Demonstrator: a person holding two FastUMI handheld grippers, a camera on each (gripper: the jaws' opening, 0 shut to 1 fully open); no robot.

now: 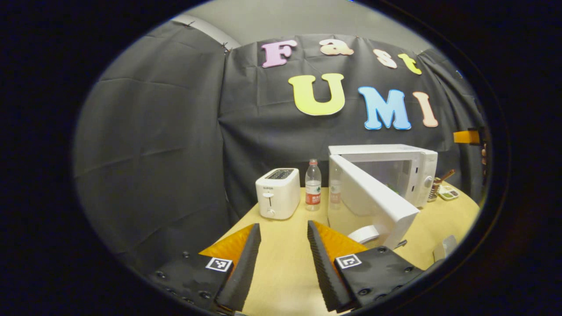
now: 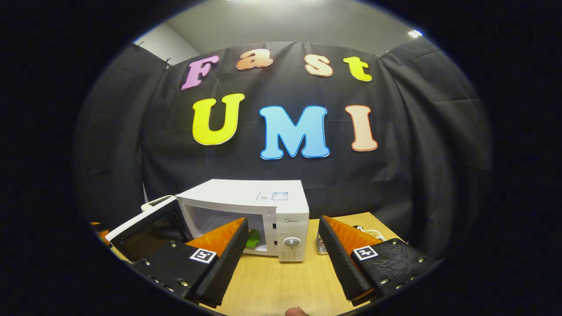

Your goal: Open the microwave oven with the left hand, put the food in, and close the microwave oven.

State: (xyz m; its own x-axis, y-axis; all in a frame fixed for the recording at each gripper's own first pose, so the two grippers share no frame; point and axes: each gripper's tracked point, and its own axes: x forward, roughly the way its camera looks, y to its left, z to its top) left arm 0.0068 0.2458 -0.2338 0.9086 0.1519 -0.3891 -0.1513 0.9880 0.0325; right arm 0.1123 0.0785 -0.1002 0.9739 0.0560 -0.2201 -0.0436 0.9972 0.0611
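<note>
Both grippers held apart, fingers spread, nothing between them.

In the left gripper view, the left gripper (image 1: pixel 283 250) pointed forward and level, its two fingers (image 1: pixel 243 263) parted with a wide gap and gripping nothing. In the right gripper view, the right gripper (image 2: pixel 283 250) was likewise level, fingers (image 2: pixel 340 259) spread wide and free of contact. At the bottom edge of that view a fingertip (image 2: pixel 296 312) of the holding hand just showed.
</note>
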